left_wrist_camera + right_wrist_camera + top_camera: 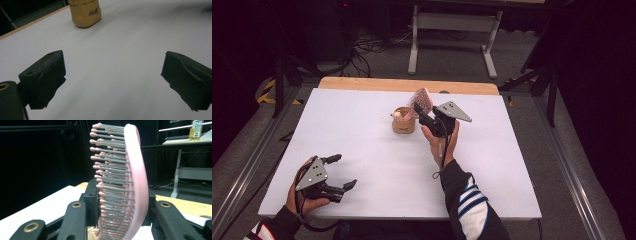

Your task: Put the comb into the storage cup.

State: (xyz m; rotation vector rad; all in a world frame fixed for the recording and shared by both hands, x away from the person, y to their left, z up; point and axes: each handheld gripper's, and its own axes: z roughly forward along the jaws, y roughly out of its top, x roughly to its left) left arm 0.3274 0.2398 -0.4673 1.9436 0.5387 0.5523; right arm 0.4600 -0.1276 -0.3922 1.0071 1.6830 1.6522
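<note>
A pink hairbrush (422,99) with grey, pink-tipped bristles (112,170) stands upright, and my right gripper (420,113) is shut on its lower part; both jaws press its sides in the right gripper view (120,205). The brush hangs just right of and above a tan cup (403,123) with dark lettering (85,13), which has something pale at its mouth. My left gripper (343,172) rests near the front left of the white table (362,130), jaws wide open with nothing between them (112,75).
A wooden strip (407,85) runs along the table's far edge. Beyond it on the floor stand a white desk frame (452,30) and loose cables (372,47). Black stands flank the table on both sides.
</note>
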